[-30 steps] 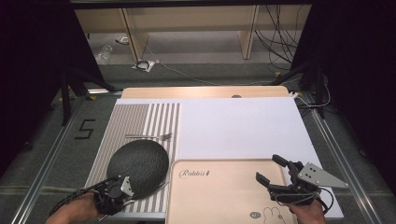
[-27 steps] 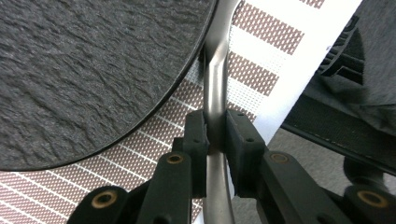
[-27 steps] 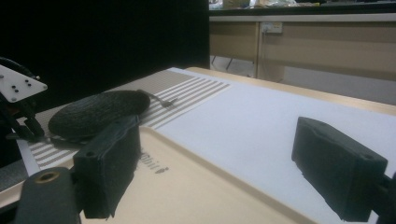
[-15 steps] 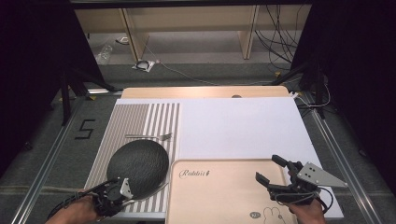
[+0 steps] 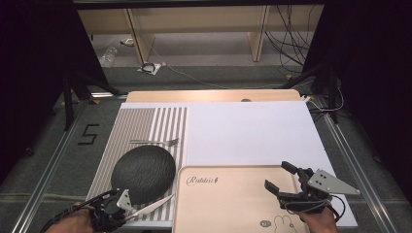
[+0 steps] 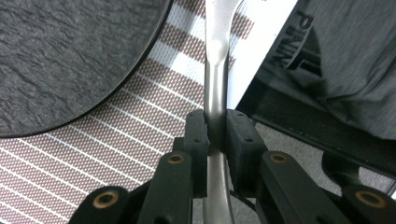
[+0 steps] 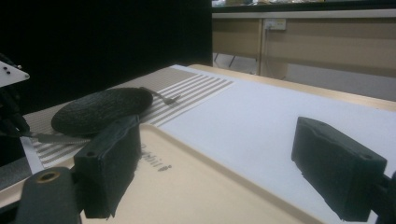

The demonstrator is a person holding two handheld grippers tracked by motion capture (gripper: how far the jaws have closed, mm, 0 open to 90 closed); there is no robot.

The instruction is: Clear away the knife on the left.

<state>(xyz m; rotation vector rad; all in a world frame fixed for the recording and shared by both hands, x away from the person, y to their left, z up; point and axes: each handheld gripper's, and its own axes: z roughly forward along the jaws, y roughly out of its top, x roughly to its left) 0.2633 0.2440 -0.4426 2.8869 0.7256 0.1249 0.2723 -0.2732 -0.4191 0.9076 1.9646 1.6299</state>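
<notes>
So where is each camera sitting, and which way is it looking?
High view: sits above the person's side of the table, looks forward and down on the dark plate, fork and beige tray; both hands and the left gripper and right gripper show at the bottom.
Left gripper view: rides on the left gripper, looks down along its fingers, shut on the knife over the striped mat.
Right gripper view: rides on the right gripper, looks level across the tray; its open fingers show.
All three views share the dark plate.
</notes>
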